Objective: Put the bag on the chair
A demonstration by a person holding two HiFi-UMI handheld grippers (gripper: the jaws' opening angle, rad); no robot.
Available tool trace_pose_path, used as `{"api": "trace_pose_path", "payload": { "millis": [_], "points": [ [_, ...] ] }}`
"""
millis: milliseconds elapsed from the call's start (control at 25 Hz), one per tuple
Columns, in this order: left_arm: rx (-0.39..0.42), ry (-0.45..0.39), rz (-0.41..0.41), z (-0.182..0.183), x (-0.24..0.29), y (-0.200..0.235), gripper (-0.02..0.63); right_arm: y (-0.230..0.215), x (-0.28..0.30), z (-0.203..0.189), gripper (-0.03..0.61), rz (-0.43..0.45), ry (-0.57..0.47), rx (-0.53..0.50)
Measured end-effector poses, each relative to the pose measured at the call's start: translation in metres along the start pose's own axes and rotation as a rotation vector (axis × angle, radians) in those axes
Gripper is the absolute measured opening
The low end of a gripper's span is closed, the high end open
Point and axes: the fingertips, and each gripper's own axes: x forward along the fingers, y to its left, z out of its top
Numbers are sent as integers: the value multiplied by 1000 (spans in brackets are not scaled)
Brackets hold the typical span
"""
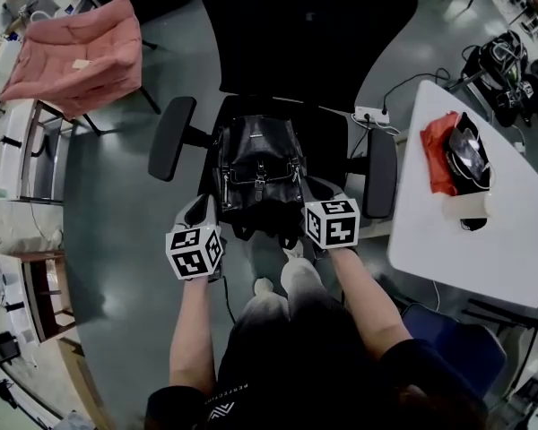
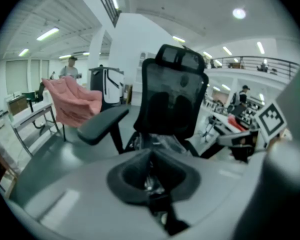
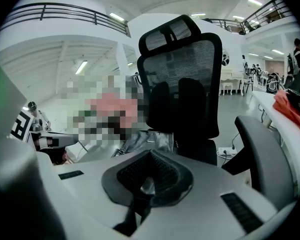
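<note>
- black leather bag (image 1: pixel 258 173) is over the seat of the black office chair (image 1: pixel 305 25), between the two armrests (image 1: pixel 170 137), front pockets and buckles facing up
- can't really tell if it's resting on the seat or hanging just above it
- left gripper (image 1: pixel 210 208) is at the bag's near left corner, jaws squeezed together on a bit of the bag's black material
- right gripper (image 1: pixel 312 193) is the same deal at the near right corner, clamped on the bag too
- pink armchair (image 1: pixel 76 52) sits off to the left, and a white table (image 1: pixel 484 231) with a red cloth (image 1: pixel 439 150) on the right
</note>
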Motion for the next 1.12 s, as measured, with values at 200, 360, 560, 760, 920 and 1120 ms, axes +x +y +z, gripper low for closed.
{"api": "trace_pose_path", "payload": {
  "millis": [200,360,560,760,920,1120],
  "points": [
    [3,0,-3,-2,-12,-2,26,6,-15,-2,-2,14,-5,34],
    [9,-6,-5,-1,-22,-2,26,11,-25,-2,-2,9,-18,29],
    [11,-10,-4,-3,-36,0,26,19,-35,-2,-2,8,-32,30],
    [25,-12,-13,-7,-52,0,26,29,-44,-2,-2,3,-43,20],
    [17,-13,-19,-10,-62,1,26,34,-52,0,-2,-3,-46,8],
    [15,-13,-30,-13,-74,2,26,40,-61,-4,-2,-14,-46,9]
  ]
}}
